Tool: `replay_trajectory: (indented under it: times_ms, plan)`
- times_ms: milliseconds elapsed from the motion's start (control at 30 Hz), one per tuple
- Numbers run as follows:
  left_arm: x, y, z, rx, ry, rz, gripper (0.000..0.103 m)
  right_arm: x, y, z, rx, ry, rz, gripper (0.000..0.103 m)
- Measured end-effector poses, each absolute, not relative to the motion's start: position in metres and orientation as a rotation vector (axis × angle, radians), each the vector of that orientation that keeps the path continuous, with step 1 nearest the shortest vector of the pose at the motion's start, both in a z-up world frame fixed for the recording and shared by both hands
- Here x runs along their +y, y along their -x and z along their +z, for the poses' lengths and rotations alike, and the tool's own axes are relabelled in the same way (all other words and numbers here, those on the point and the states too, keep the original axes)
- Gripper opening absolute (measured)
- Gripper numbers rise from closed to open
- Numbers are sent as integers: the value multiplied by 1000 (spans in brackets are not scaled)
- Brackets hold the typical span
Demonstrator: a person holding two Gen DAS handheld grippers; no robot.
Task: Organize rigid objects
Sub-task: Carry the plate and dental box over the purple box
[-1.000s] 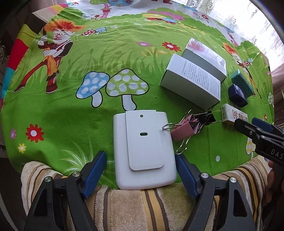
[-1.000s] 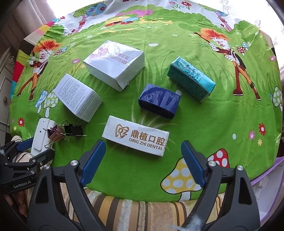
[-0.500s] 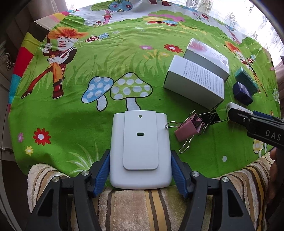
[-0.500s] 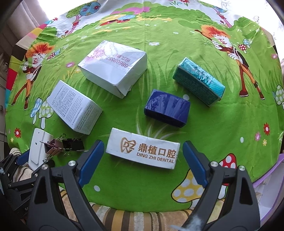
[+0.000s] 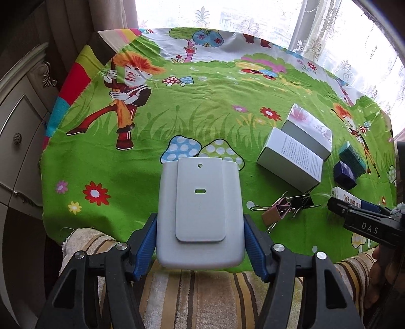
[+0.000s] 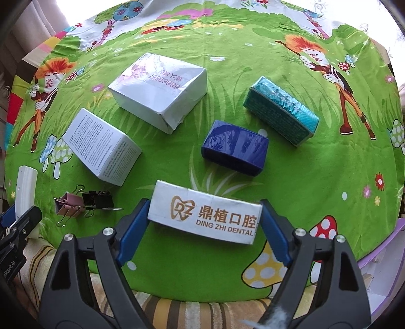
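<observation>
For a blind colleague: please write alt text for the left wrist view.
The left tool grips a flat white plastic case by its sides, above a green cartoon tablecloth. Binder clips and small boxes lie to its right.

Bright daylight enters through a window (image 5: 265, 17) behind white lace curtains (image 5: 336, 38), overexposed. Heavier drape (image 5: 76, 25) hangs at left. Pale cabinet (image 5: 17, 121) with carved trim and round knob (image 5: 17, 138) stands at left. Table covered by green cartoon-print cloth (image 5: 202, 101); striped towel (image 5: 202, 291) along near edge.
</observation>
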State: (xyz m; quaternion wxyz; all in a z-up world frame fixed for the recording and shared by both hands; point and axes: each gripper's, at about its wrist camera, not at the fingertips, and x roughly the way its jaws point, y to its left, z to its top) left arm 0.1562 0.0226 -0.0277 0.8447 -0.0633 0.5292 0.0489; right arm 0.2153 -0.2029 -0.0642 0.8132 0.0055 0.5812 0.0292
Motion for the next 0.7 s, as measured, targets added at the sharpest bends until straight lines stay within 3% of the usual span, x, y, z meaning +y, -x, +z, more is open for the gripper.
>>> replay_trajectory:
  times_ms: [367,700]
  plan:
    - [-2,-147,4,1010,89,39,64,-237,-185,-27,1153,-33,19,86]
    - [-91,-133,21,978,-42,-173,64,-303,-151,-19,1157,-126,-88,86]
